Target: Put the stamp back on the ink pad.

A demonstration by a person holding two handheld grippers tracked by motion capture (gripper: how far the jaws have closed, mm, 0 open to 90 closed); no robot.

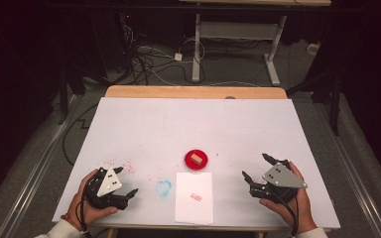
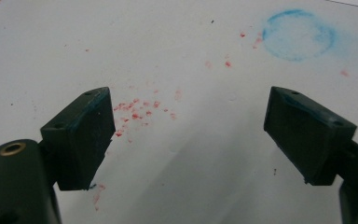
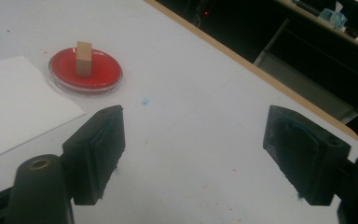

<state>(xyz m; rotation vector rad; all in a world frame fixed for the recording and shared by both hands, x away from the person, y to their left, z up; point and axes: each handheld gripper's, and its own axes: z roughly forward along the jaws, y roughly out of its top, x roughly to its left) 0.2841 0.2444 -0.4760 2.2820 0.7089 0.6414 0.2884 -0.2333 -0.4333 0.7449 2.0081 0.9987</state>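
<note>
The right hand-held gripper [image 1: 257, 167] rests at the near right of the tabletop [image 1: 258, 124], its jaws spread wide with nothing between them. In the right gripper view they point across bare white surface, with the red dish [image 3: 86, 70] off to their left and well apart. A small wooden block [image 3: 84, 58] stands upright in the dish. In the high view the dish [image 1: 197, 159] sits near the middle of the tabletop, just beyond the far edge of a white sheet of paper [image 1: 194, 197] that bears a small red mark [image 1: 195, 197]. The left hand-held gripper [image 1: 125, 181] lies at the near left, jaws also wide and holding nothing, over scattered red specks [image 2: 137, 109]. A blue ring-shaped smudge [image 2: 298, 35] lies just beyond.
</note>
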